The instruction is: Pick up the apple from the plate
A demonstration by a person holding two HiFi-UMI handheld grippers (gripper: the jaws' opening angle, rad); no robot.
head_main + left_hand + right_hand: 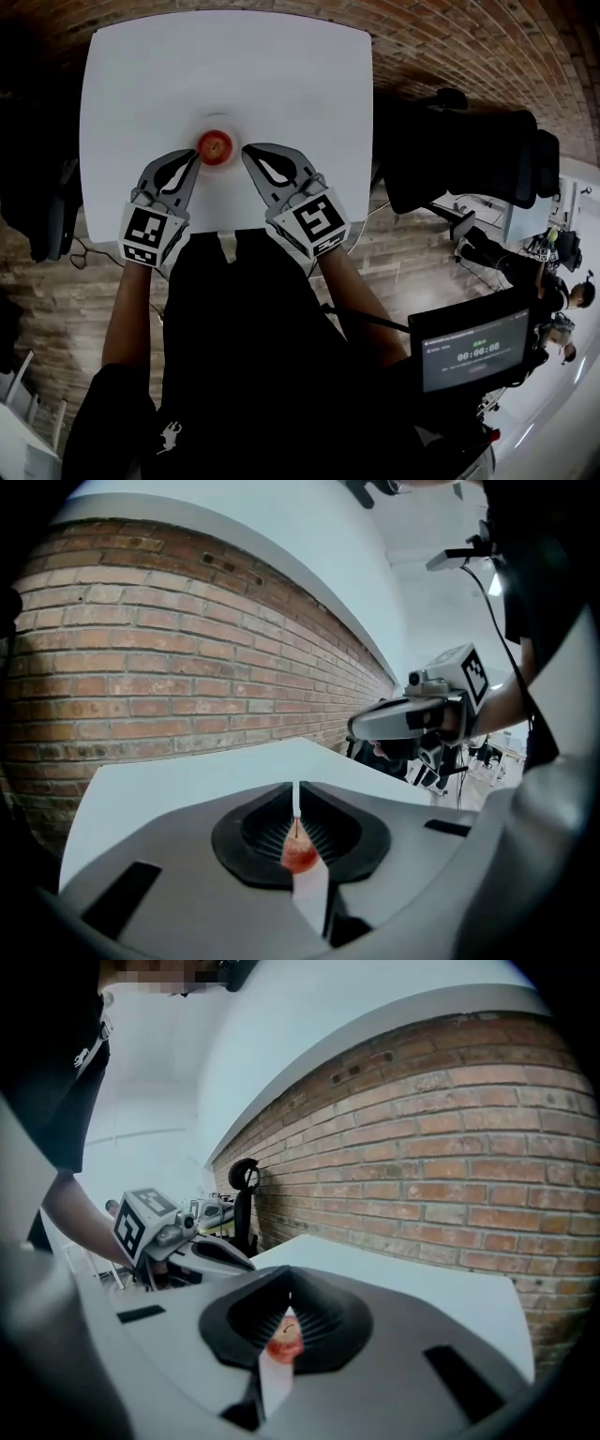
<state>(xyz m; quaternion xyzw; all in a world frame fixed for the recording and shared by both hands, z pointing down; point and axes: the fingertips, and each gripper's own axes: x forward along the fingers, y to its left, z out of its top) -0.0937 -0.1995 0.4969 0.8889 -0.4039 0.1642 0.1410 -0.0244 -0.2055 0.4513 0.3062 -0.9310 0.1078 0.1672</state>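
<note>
Item: one small, round red apple (216, 146), seated at the centre of a small white round plate (232, 127), mid-way across a white square tabletop (281, 66); a red brick wall (187, 667) stands behind. Left gripper (195, 156): grey, two-jawed, jaws clenched together on nothing, tip just beside the plate's left edge, clear of the fruit. Right gripper (247, 150): same make, jaws likewise pressed together and empty, tip just beside the plate's right edge. Each gripper view shows the apple only through the thin slit between its closed jaws, so both are aimed squarely at it. Step in hand, as judged: approach, grasp not yet begun. Handling notes: one gripper suffices. Its jaws should be spread wider than the apple before advancing, brought in low around the fruit's widest part, and kept off the plate rim. The skin looks smooth and the form round, so a firm, centred squeeze and a straight upward lift should prevent rolling or dragging the light plate.
</note>
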